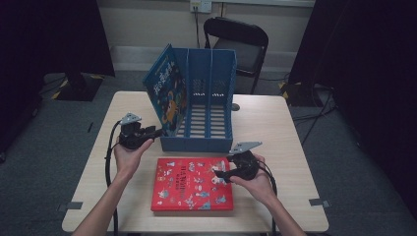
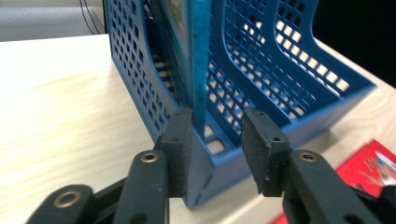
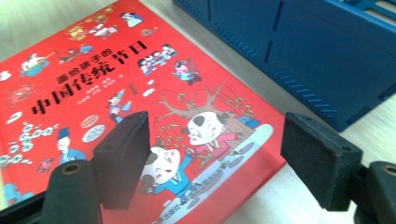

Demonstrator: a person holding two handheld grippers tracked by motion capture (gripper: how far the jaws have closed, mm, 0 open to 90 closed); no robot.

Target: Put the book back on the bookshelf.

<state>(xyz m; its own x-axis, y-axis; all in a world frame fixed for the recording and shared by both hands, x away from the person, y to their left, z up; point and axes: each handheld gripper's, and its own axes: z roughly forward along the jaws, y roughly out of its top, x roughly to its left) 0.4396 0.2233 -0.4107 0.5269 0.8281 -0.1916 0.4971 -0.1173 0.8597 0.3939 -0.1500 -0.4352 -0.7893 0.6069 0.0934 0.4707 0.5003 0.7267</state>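
Jaws apart both sides: left gripper (image 2: 217, 140) straddles blue book (image 2: 200, 56) edge (rack-held); right gripper (image 3: 210, 154) over red book (image 3: 116, 93) corner.

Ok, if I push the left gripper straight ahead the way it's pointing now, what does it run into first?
Most likely the blue book standing in the blue file rack. The left gripper has its jaws open, the book's edge between them and close to one jaw. Depth is unclear, so the rack's front wall may meet it first.

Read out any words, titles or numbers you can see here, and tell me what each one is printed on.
"中国传统节日": the big black title on the red book lying flat on the table.
A small yellow line above that title: too blurred to read.
Yellow title on the blue book standing in the blue file rack: too small to read.
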